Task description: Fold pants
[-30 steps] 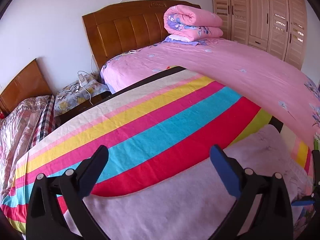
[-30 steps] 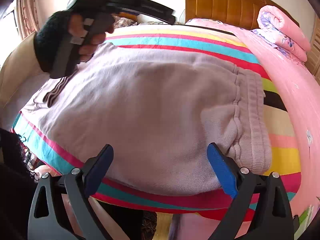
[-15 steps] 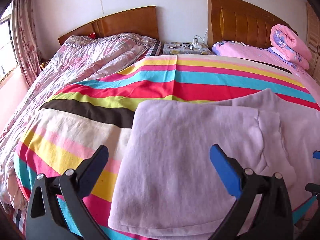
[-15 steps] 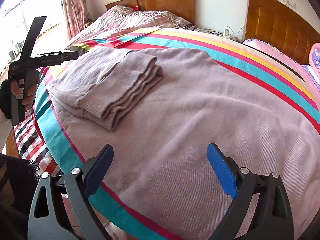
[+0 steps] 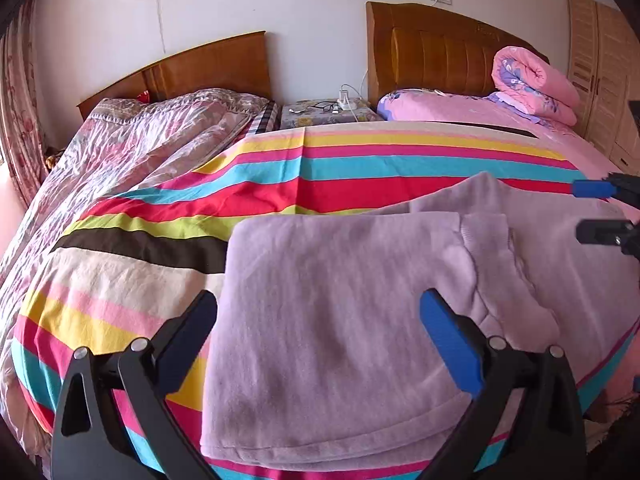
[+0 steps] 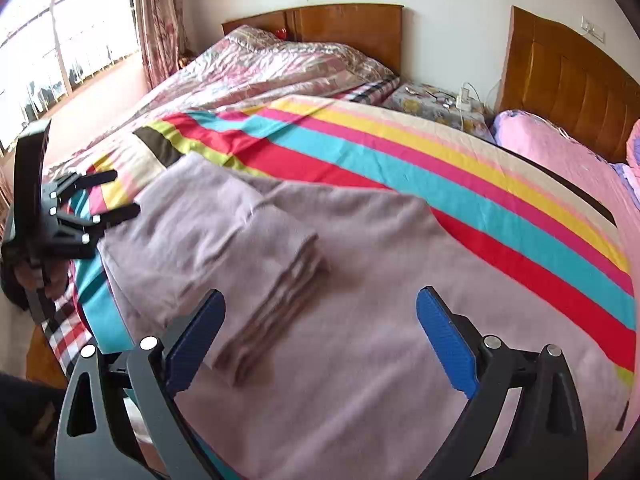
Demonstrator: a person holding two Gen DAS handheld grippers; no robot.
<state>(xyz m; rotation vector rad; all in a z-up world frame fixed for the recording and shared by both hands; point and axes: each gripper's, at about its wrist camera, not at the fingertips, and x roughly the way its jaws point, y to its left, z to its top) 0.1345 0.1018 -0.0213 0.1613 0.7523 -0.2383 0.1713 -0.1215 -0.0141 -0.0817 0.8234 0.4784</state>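
Observation:
Lilac pants [image 5: 360,264] lie flat on the striped blanket [image 5: 320,168], with the leg end folded back on top of them. The ribbed cuffs [image 6: 280,300] of that fold show in the right wrist view. My left gripper [image 5: 320,316] hovers open over the near left part of the pants and holds nothing. My right gripper [image 6: 320,312] is open just above the cloth, beside the cuffs, with nothing between its fingers. Each gripper also shows in the other view: the right gripper [image 5: 578,212] at the far right edge, the left gripper [image 6: 126,194] at the far left, held by a hand.
The striped blanket [image 6: 440,152] covers the bed [image 6: 560,140]. A second bed with a shiny patterned quilt [image 5: 140,140] stands to the left. Between the headboards is a nightstand [image 5: 320,114] with cables. A rolled pink quilt [image 5: 532,84] and a wardrobe [image 5: 600,68] are at the right, a window [image 6: 60,40] far left.
Both views have swung left across the bed, the left one from the pink bed onto the folded pants. The right one left the waistband and faces the folded leg end. Both grippers stayed open.

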